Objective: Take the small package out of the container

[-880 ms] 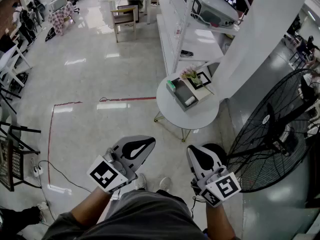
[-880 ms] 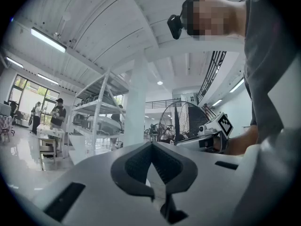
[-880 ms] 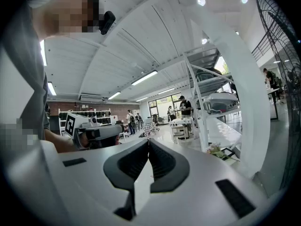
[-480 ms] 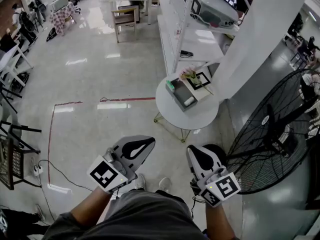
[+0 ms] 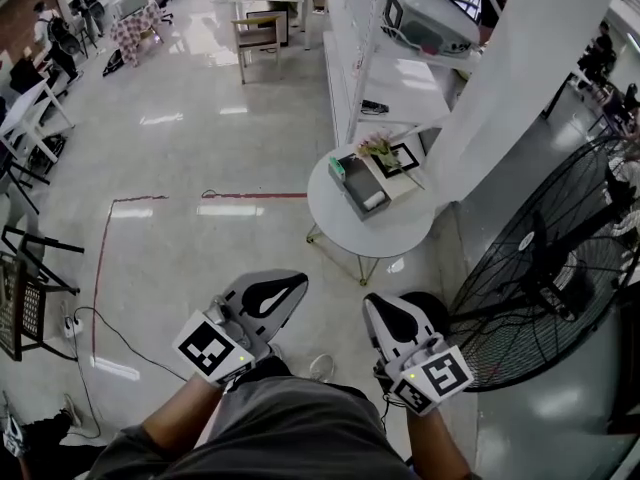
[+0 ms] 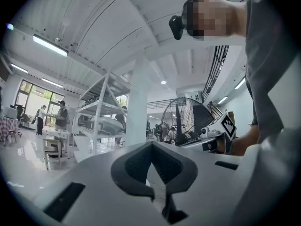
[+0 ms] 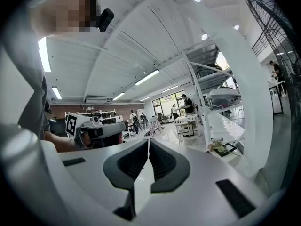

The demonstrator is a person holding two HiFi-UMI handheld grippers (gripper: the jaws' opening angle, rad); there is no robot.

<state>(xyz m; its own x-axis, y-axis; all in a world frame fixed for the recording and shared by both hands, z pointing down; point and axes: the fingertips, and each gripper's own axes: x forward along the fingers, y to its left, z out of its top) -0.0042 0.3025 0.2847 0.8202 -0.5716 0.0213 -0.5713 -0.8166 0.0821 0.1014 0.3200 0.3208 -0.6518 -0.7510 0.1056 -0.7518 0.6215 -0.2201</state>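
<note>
Below, left gripper point(image 5: 300, 288), right gripper point(image 5: 375, 308), both closed, container point(image 5: 356, 196) on table point(image 5: 385, 236)

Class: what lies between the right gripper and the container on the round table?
Head view: only shiny floor and the table's near rim separate right gripper from container.

Glossy pale floor point(image 5: 200, 148), red tape line point(image 5: 255, 197). A round white table point(image 5: 392, 236) stands near a white pillar point(image 5: 510, 78), metal shelves point(image 5: 400, 78) and a black fan point(image 5: 560, 268); possibly desks far back.
</note>
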